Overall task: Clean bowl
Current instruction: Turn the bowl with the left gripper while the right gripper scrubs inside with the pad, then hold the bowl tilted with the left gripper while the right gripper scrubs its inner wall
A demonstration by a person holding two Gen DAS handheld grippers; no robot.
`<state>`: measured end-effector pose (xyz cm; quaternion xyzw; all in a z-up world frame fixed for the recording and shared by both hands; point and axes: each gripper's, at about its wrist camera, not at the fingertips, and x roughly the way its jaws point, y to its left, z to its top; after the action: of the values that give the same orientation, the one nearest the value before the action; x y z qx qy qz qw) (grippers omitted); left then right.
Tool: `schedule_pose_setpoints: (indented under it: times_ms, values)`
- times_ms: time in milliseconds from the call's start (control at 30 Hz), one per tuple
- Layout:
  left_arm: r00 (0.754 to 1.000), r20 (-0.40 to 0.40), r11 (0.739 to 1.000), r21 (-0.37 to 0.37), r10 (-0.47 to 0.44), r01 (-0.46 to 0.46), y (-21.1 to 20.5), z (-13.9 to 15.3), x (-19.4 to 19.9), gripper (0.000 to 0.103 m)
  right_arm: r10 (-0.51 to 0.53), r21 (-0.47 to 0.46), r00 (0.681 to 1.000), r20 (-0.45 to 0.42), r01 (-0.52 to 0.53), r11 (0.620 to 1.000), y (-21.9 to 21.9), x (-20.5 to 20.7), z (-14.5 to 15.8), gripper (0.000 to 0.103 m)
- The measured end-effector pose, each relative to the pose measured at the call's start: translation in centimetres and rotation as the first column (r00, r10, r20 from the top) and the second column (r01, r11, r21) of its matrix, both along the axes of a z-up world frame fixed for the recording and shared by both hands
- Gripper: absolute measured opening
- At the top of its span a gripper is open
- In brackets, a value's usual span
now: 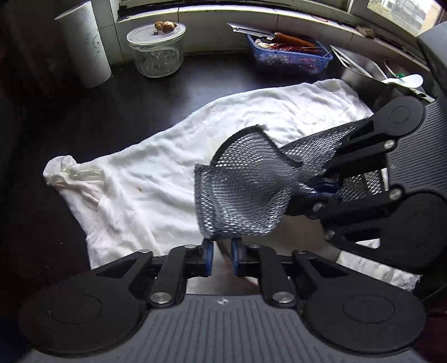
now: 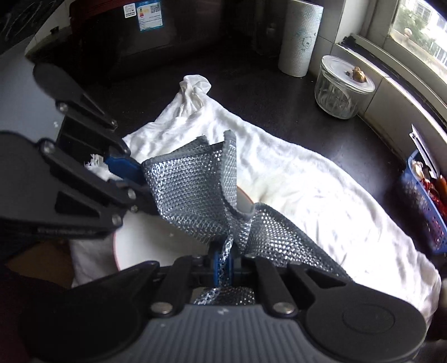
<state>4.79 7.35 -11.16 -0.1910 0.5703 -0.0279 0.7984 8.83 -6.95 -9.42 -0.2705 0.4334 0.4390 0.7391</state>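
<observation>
Two grippers meet over the white towel [image 2: 321, 195]: the right gripper [image 2: 223, 262] pinches the mesh scrubber [image 2: 195, 192]; the left gripper [image 1: 222, 258] clamps the bowl [image 2: 145, 245] rim below it. Judging by this, keep the rim grip firm while wiping inward. Open towel lies ahead of both jaws; the glass jar [image 2: 342, 89] stands well beyond.

I am seeing a blue-and-white sticker [image 2: 143, 15] with a QR code sitting on the dark appliance [image 2: 134, 36] at the far left, but its print is showing too small to read. Nothing else is carrying legible writing.
</observation>
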Motion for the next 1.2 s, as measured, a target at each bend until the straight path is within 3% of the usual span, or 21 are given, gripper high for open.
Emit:
schedule_pose_setpoints:
  times_ms: [233, 333, 433, 633, 767, 867, 900, 967, 1067, 1133, 1200]
  values:
    - [0.999, 0.037, 0.999, 0.037, -0.023, 0.022, 0.3, 0.3, 0.1, 0.010, -0.063, 0.026, 0.997, -0.054, 0.064, 0.998, -0.3, -0.5, -0.8, 0.005]
    - [0.993, -0.010, 0.990, -0.077, 0.114, -0.115, 1.4, -0.5, -0.5, 0.010, -0.128, 0.062, 0.984, -0.126, 0.137, 0.989, -0.7, -0.3, -1.1, 0.005]
    - [0.974, -0.063, 0.960, -0.163, 0.219, -0.227, 2.4, -1.1, -1.0, 0.011, -0.169, 0.084, 0.968, -0.184, 0.186, 0.979, -0.9, 0.0, -1.3, 0.005]
    - [0.909, -0.183, 0.854, -0.313, 0.375, -0.416, 4.1, -2.8, -2.4, 0.012, -0.188, 0.109, 0.952, -0.241, 0.219, 0.970, -0.8, -0.2, -1.2, 0.013]
    - [0.861, -0.260, 0.749, -0.424, 0.438, -0.509, 4.9, -4.2, -3.4, 0.015, -0.179, 0.131, 0.955, -0.237, 0.214, 0.968, -0.7, -0.1, -1.0, 0.013]
    - [0.839, -0.271, 0.688, -0.482, 0.471, -0.542, 4.5, -4.8, -3.4, 0.015, -0.150, 0.137, 0.962, -0.229, 0.184, 0.973, -0.2, 0.4, -0.7, 0.010]
    - [0.839, -0.261, 0.684, -0.488, 0.478, -0.542, 4.5, -4.8, -3.2, 0.015, -0.144, 0.131, 0.966, -0.216, 0.174, 0.976, -0.1, 0.5, -0.6, 0.010]
    - [0.852, -0.215, 0.710, -0.476, 0.478, -0.519, 4.4, -4.5, -2.6, 0.015, -0.137, 0.105, 0.975, -0.175, 0.157, 0.982, 0.1, 0.9, -0.8, 0.010]
    - [0.909, -0.127, 0.827, -0.380, 0.397, -0.414, 3.9, -3.6, -1.2, 0.015, -0.124, 0.062, 0.986, -0.113, 0.132, 0.989, 0.3, 1.6, -1.2, 0.008]
    - [0.943, -0.095, 0.881, -0.338, 0.318, -0.331, 3.3, -2.8, -0.4, 0.015, -0.111, 0.054, 0.989, -0.102, 0.117, 0.992, -0.2, 1.5, -1.3, 0.008]
    - [0.981, -0.034, 0.954, -0.231, 0.189, -0.192, 2.3, -1.3, 0.8, 0.015, -0.104, 0.050, 0.990, -0.092, 0.109, 0.993, -0.8, 1.6, -1.3, 0.007]
